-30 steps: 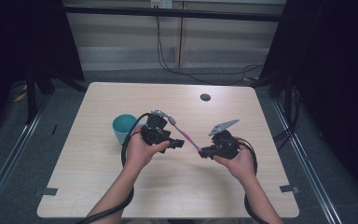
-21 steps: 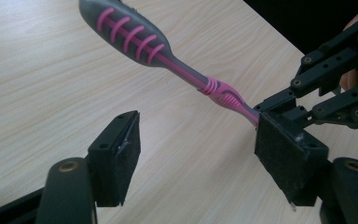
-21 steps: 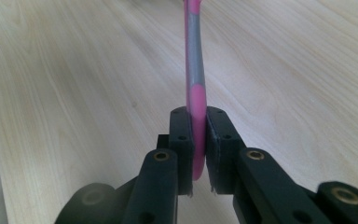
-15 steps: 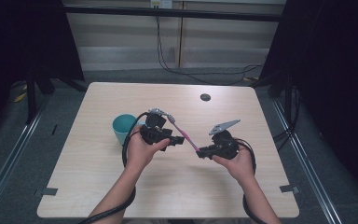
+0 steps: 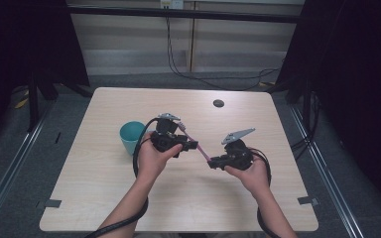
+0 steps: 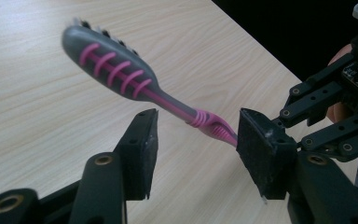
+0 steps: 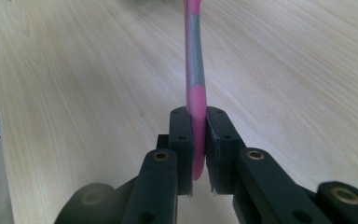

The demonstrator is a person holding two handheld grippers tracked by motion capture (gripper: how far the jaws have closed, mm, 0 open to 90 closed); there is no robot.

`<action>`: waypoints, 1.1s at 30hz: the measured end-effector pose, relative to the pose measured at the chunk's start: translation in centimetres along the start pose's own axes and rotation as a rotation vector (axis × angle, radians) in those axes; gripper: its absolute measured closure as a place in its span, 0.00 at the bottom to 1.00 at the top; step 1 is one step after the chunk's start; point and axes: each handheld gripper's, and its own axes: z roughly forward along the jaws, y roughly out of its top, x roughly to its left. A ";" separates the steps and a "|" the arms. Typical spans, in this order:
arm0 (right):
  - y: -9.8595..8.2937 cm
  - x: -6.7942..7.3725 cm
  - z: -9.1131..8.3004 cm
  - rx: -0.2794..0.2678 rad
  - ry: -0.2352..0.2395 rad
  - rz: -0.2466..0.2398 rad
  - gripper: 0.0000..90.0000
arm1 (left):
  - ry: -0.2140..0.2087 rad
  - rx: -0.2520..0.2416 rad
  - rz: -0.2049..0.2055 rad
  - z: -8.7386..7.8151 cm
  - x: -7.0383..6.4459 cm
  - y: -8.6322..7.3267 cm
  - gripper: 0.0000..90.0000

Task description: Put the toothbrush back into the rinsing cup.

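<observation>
A pink and grey toothbrush [image 5: 202,148] hangs above the middle of the table, slanting between both grippers. My right gripper [image 5: 212,162] is shut on its handle end, and in the right gripper view the handle [image 7: 193,56] rises straight up from the closed jaws [image 7: 198,126]. My left gripper [image 5: 193,145] is open. In the left gripper view the toothbrush neck [image 6: 200,116] runs between its spread pads [image 6: 142,140] without touching the left one, and the bristle head [image 6: 107,60] points up and left. The right gripper [image 6: 331,107] shows at the right edge there.
A teal cup [image 5: 130,136] stands upright on the table just left of my left hand. A small dark round spot [image 5: 219,103] lies near the far edge. The wooden table [image 5: 104,198] has bare surface at the front and on both sides.
Almost nothing differs: both hands hover in the same place and the toothbrush stays bridged between the two grippers.
</observation>
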 end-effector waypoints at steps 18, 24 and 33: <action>0.2 0.3 0.5 -0.015 -0.004 -0.006 0.91 | -0.048 -0.029 -0.072 0.0 0.5 -0.2 0.73; 0.1 0.4 0.7 -0.021 -0.001 0.000 0.91 | -0.051 -0.039 -0.083 -0.1 0.7 -0.2 0.77; 0.3 0.7 1.0 -0.026 0.005 0.016 0.91 | -0.073 -0.080 -0.116 -0.3 0.7 -0.1 0.81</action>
